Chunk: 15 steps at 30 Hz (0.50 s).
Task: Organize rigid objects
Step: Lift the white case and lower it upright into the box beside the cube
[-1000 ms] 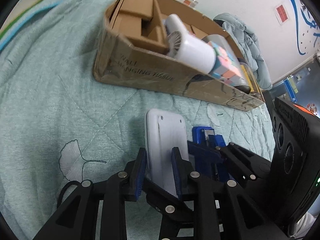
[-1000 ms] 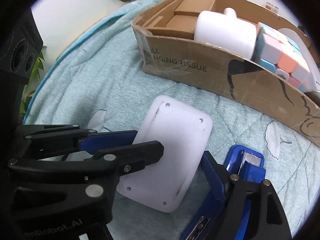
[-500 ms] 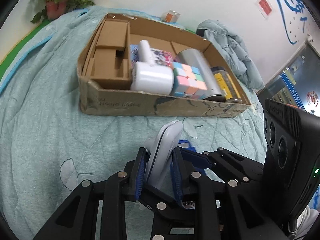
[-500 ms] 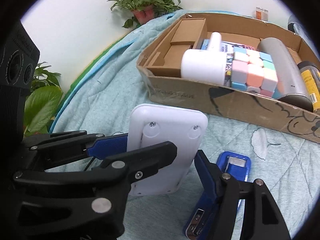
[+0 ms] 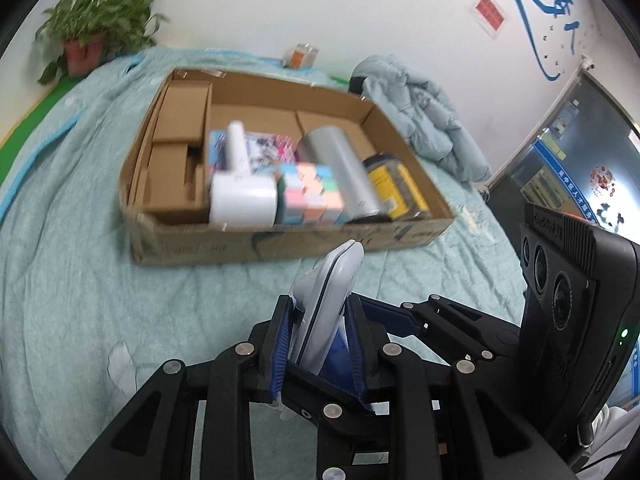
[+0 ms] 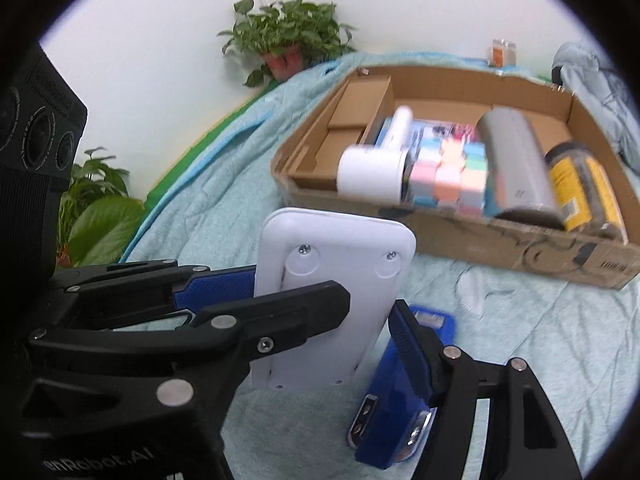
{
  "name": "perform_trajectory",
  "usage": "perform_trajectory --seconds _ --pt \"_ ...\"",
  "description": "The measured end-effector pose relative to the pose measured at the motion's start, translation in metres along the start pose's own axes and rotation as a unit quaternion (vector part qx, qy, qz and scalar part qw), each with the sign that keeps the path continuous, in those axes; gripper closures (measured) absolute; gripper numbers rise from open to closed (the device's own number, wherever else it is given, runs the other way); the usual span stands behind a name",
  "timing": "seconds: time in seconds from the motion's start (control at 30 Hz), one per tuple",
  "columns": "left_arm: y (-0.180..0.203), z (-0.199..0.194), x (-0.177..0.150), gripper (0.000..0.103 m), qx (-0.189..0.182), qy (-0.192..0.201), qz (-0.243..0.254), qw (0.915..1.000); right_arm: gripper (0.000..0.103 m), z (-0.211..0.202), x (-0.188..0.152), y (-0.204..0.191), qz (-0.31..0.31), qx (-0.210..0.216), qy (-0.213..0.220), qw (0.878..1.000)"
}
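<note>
Carrying is the step I judge to be in hand: one item is up off the bed and has to go into the box.

Left wrist view: my left gripper (image 5: 320,314) is nearly closed, its ribbed blue pads pinching a thin white plastic slab (image 5: 334,288) across its thickness. The slab stands edge-on, rounded at the corners, smooth and hard, held in the air short of the cardboard box (image 5: 280,246). That box is a shallow corrugated tray resting on the quilted teal bedspread (image 5: 80,280). It already holds a white handheld fan (image 5: 244,200), a pastel puzzle cube (image 5: 312,194), a matt silver cylinder (image 5: 340,168) and a yellow-labelled jar (image 5: 396,188).

Right wrist view: I see the slab's flat back with its small screws. My right gripper (image 6: 374,304) stands about half open around the slab's lower part. Its right pad sits at the slab's edge, but I cannot tell whether it presses. A blue stapler (image 6: 404,380) lies on the bedspread below.

Next I would need to clear the near wall and find a free slot, probably behind the packed front row.
</note>
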State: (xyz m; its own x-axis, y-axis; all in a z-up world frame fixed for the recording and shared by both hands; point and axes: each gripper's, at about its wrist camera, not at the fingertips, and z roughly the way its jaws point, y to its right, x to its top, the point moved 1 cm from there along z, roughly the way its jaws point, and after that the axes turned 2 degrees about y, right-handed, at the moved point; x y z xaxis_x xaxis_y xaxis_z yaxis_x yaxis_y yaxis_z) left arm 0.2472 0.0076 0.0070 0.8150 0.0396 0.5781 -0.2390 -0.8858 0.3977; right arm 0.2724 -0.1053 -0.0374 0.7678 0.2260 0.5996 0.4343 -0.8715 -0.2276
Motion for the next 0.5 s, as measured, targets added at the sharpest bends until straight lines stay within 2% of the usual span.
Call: perform_trajectory --seconds 0.3,0.4,0.5 --pt "0.007 -0.001 0.076 0.080 -0.019 0.037 0.030 0.9987 0.036 -0.009 0.065 0.014 -0.017 -0.019 0.047 0.999" --pt "0.000 0.010 0.110 0.080 -0.023 0.041 0.035 0.9983 0.036 -0.003 0.093 0.024 -0.022 -0.023 0.049 0.998" --pt "-0.015 0.028 0.145 0.081 -0.033 0.033 0.021 0.9987 0.036 0.015 0.126 0.036 -0.026 -0.024 0.034 0.999"
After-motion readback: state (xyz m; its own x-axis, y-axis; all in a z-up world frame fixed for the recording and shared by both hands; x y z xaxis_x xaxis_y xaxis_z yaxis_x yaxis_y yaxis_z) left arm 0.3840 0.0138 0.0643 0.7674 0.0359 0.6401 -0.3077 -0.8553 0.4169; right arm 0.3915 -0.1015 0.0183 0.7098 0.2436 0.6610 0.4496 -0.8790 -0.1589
